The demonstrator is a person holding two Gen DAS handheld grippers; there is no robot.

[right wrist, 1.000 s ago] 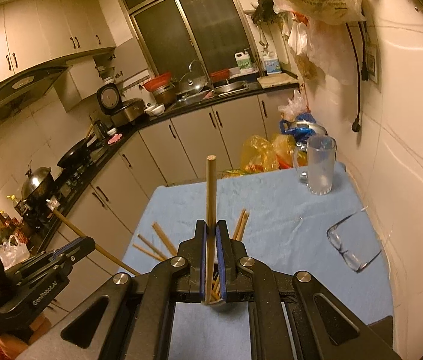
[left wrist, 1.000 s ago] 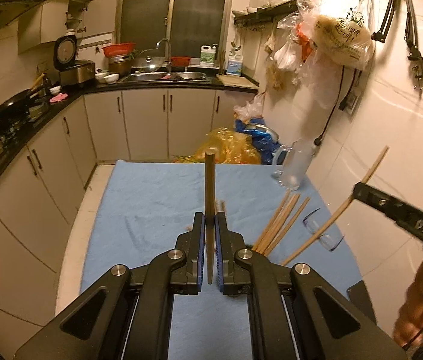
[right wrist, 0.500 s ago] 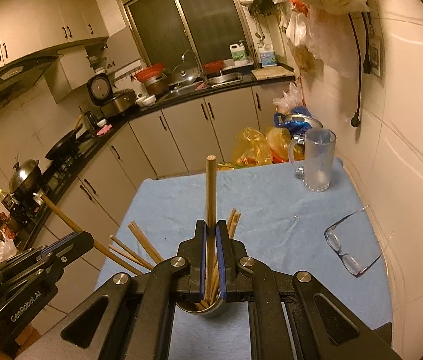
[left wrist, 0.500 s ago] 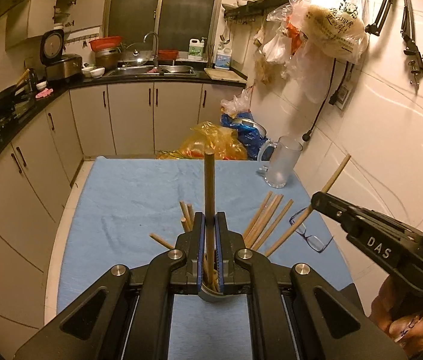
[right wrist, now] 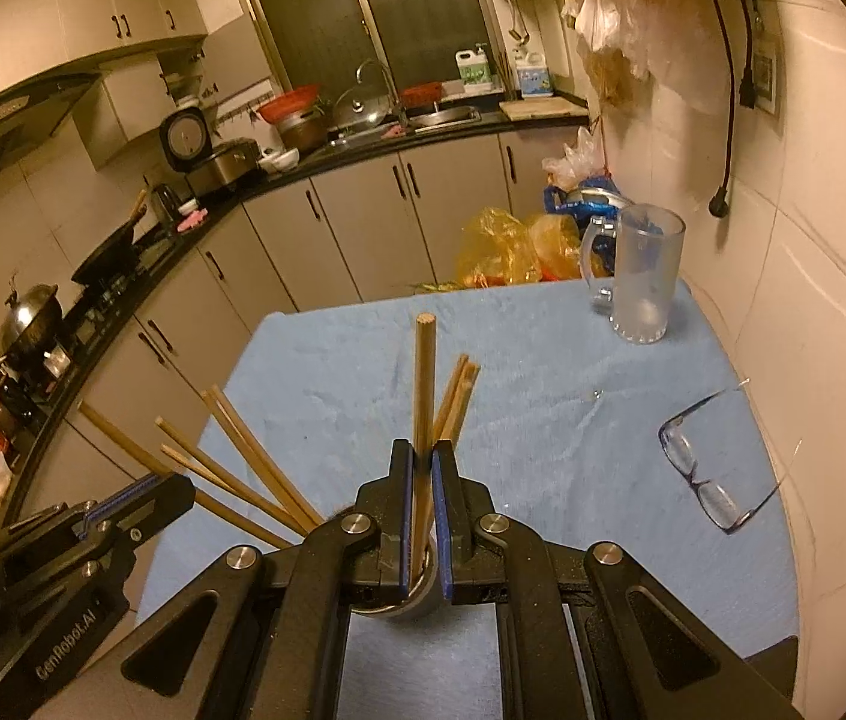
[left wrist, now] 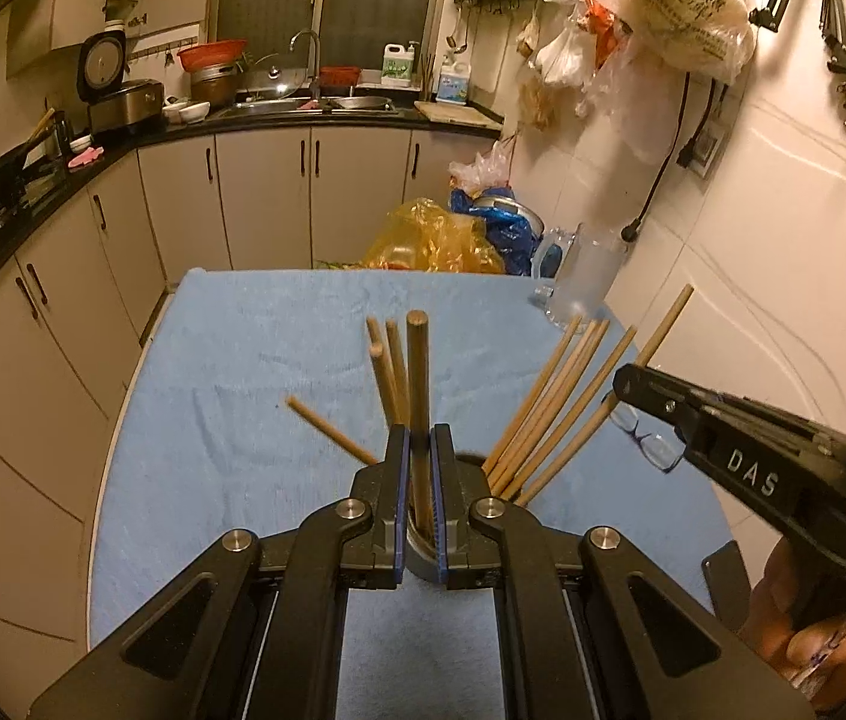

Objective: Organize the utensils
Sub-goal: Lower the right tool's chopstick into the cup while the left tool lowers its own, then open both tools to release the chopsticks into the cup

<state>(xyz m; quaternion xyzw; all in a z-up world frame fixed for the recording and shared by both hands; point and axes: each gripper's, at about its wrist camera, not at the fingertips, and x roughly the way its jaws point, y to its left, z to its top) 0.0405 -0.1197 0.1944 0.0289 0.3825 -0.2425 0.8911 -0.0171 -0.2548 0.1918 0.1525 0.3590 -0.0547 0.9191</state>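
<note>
My left gripper is shut on an upright wooden chopstick whose lower end reaches into a metal cup on the blue cloth. Several more chopsticks lean out of that cup. My right gripper is shut on another upright chopstick, its lower end in the same cup. Other chopsticks fan out to the left. The right gripper shows at the right of the left wrist view; the left gripper shows at the lower left of the right wrist view.
A blue cloth covers the table. A frosted glass mug stands at the far right corner. Eyeglasses lie near the right wall. Plastic bags sit beyond the far edge. Kitchen cabinets run along the left.
Both grippers have come down over the cup with their chopsticks. The cup and its leaning chopsticks now sit right under both sets of jaws, and the two grippers are closer together.
</note>
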